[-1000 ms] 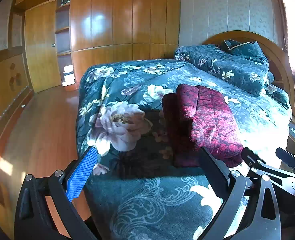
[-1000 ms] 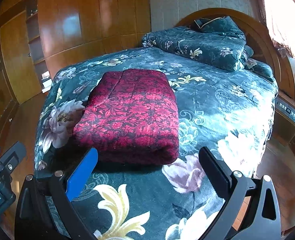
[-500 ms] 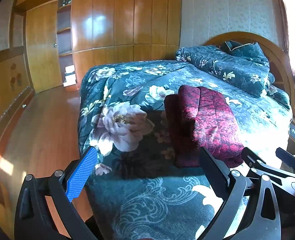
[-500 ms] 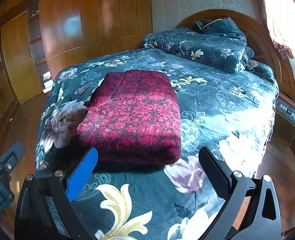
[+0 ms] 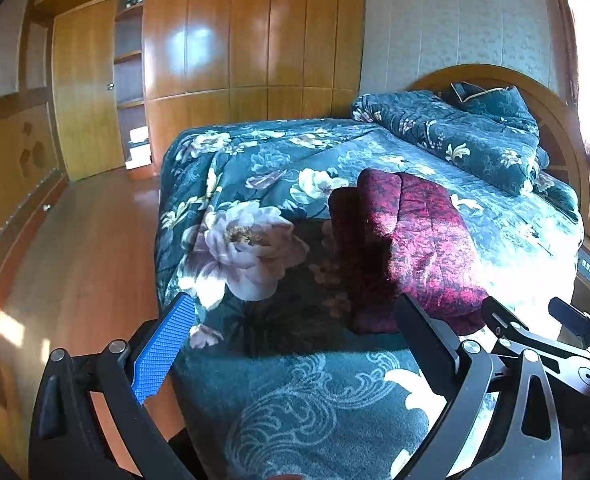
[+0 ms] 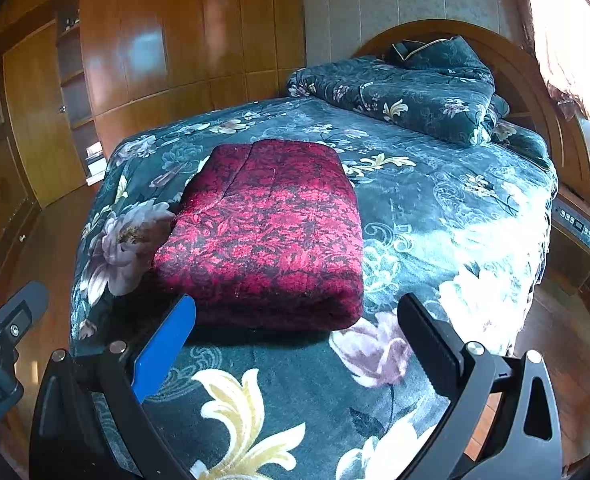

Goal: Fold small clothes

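Observation:
A folded red and black patterned garment [image 6: 267, 232] lies on the dark green floral bedspread [image 6: 435, 208], near the foot of the bed. It also shows in the left wrist view [image 5: 407, 248], ahead and to the right. My right gripper [image 6: 295, 320] is open and empty, just short of the garment's near edge and above the bedspread. My left gripper [image 5: 295, 320] is open and empty, over the bed's near left corner, apart from the garment. The right gripper shows at the lower right of the left wrist view [image 5: 543, 332].
A folded green floral quilt [image 6: 407, 92] lies at the head of the bed by the wooden headboard [image 6: 527, 72]. Wooden wardrobes [image 5: 247, 48] line the far wall. Wood floor [image 5: 75, 264] lies left of the bed. A bedside panel [image 6: 579, 224] is at right.
Both grippers have drawn back and shifted slightly; the bed and garment sit a little farther right in the views. The garment has not moved. Both stay open.

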Demonstrator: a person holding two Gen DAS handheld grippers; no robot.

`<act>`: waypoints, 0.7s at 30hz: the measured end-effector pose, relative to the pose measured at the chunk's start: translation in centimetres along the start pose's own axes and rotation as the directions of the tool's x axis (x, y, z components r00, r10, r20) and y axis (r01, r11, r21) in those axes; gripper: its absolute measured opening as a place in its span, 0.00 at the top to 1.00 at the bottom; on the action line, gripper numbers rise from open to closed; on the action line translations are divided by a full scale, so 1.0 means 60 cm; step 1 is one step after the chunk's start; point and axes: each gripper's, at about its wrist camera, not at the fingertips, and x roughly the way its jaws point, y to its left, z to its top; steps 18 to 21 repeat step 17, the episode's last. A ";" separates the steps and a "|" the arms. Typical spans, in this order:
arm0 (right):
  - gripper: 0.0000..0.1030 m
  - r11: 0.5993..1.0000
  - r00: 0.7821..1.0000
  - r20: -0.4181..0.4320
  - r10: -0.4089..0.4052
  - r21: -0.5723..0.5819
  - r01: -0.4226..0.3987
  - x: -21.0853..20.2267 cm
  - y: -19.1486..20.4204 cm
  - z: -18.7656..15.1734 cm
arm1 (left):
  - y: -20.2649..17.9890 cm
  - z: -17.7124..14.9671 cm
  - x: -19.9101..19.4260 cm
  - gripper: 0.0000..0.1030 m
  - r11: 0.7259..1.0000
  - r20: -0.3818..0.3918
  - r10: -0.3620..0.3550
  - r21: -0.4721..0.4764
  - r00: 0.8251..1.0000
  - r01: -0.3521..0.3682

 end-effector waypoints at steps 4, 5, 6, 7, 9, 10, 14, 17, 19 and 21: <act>0.02 1.000 1.000 -0.003 0.000 -0.004 -0.001 0.004 0.000 -0.001 | 0.000 -0.001 -0.003 0.04 1.000 0.012 0.001 0.003 1.000 -0.001; 0.02 1.000 1.000 -0.004 0.000 -0.004 0.000 0.005 0.000 -0.002 | -0.001 -0.002 -0.002 0.04 1.000 0.014 0.005 0.003 1.000 -0.005; 0.02 1.000 1.000 -0.006 0.000 -0.004 0.000 0.006 -0.001 -0.002 | 0.000 -0.002 -0.002 0.04 1.000 0.010 0.009 0.003 1.000 -0.009; 0.02 1.000 1.000 -0.007 0.000 -0.005 0.000 0.008 -0.001 -0.003 | 0.000 -0.002 0.000 0.04 1.000 0.007 0.007 0.003 1.000 -0.007; 0.02 1.000 1.000 -0.013 0.000 -0.003 0.000 0.012 -0.003 -0.005 | 0.000 -0.002 0.001 0.04 1.000 0.001 0.016 0.004 1.000 -0.016; 0.02 1.000 1.000 -0.014 -0.001 -0.001 0.001 0.013 -0.003 -0.005 | 0.000 -0.001 0.002 0.04 1.000 0.001 0.022 0.002 1.000 -0.022; 0.02 1.000 1.000 -0.015 0.003 0.004 -0.003 0.016 -0.006 -0.005 | -0.005 0.000 -0.004 0.04 0.999 0.018 0.043 0.015 0.999 -0.043; 0.02 1.000 1.000 -0.017 0.005 0.003 -0.005 0.018 -0.007 -0.005 | -0.007 0.001 -0.007 0.04 0.999 0.022 0.050 0.017 0.998 -0.051; 0.02 1.000 1.000 -0.017 0.005 0.003 -0.005 0.018 -0.007 -0.005 | -0.007 0.001 -0.007 0.04 0.999 0.022 0.050 0.017 0.998 -0.051; 0.02 1.000 1.000 -0.017 0.005 0.003 -0.005 0.018 -0.007 -0.005 | -0.007 0.001 -0.007 0.04 0.999 0.022 0.050 0.017 0.998 -0.051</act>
